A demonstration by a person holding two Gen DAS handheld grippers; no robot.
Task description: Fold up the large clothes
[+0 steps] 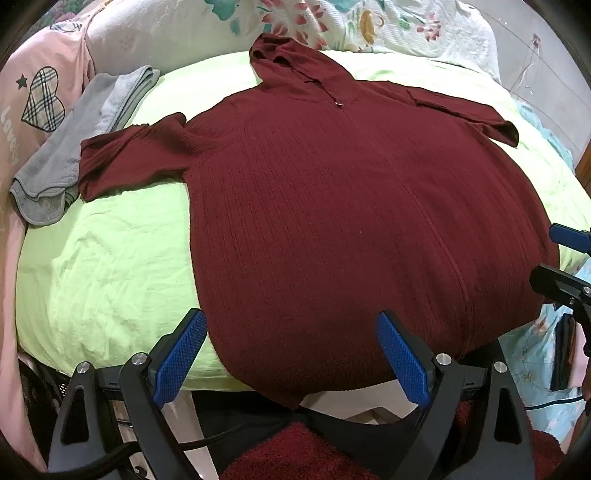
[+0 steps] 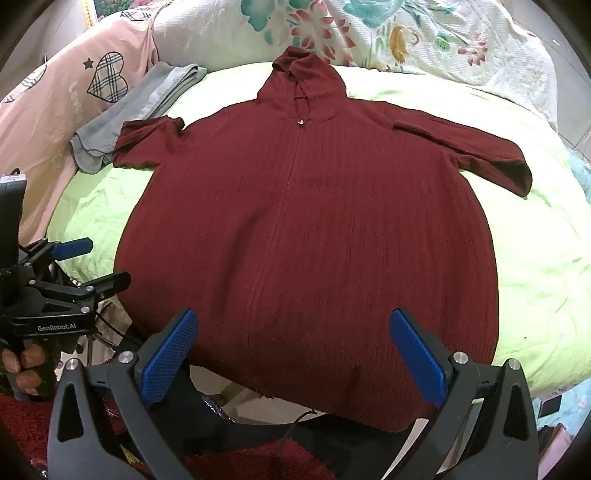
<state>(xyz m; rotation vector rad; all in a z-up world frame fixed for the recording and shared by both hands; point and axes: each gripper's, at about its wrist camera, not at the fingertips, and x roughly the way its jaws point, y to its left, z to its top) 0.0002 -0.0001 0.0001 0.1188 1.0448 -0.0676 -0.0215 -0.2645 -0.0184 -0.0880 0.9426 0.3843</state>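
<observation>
A dark red ribbed hooded sweater (image 1: 332,206) lies spread flat on a light green sheet (image 1: 103,266), hood at the far end, both short sleeves out, hem hanging over the near edge. It also shows in the right wrist view (image 2: 306,240). My left gripper (image 1: 291,325) is open and empty, just above the hem near its left corner. My right gripper (image 2: 293,325) is open and empty above the hem. The right gripper shows at the right edge of the left wrist view (image 1: 561,254); the left gripper shows at the left of the right wrist view (image 2: 92,262).
A folded grey towel (image 1: 85,136) lies by the left sleeve. A pink heart-print cloth (image 1: 37,103) lies at the left. A floral quilt (image 1: 369,26) is bunched behind the hood. A dark red rug (image 1: 295,454) lies on the floor below the bed edge.
</observation>
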